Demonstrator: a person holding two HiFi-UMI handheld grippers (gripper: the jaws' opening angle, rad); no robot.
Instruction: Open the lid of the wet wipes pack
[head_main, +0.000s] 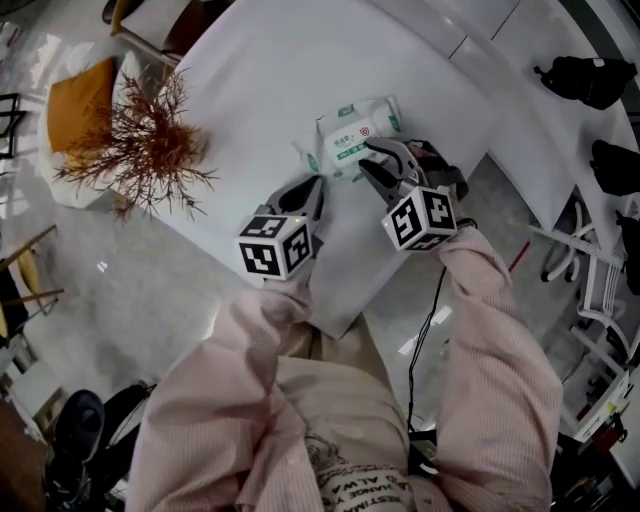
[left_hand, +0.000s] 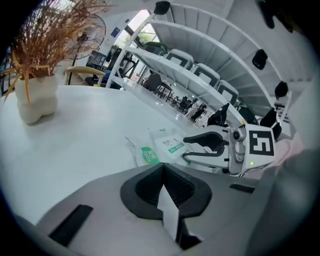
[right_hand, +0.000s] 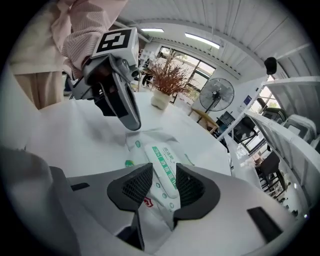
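Right gripper view, nearest first: the right gripper has its jaws apart, straddling the long white lid of the pack. Nothing is pinched, and I cannot tell whether either pad touches the lid. The pack lies flat on the white table, near its edge, in front of the person.

Just past the pack hangs the left gripper. Its jaws are pressed together on nothing, and its tip is close to the pack's far end. Contact there cannot be made out. A cube with a black-and-white square pattern sits on top of it; the pattern has no words.

Farther back on the table stands a dried plant in a white vase. Beyond that is a fan.

To do this step well, I would press the left gripper down on the pack's end so the soft pack cannot rise. The right jaws should then close lightly on the lid's free edge and peel it back slowly toward its hinge. Which end is free does not show here.

Writing: a green strip runs along the lid with white print that seems to begin "75%". The rest is too small to read. A red shield badge sits beside the lid on the pack's near end.
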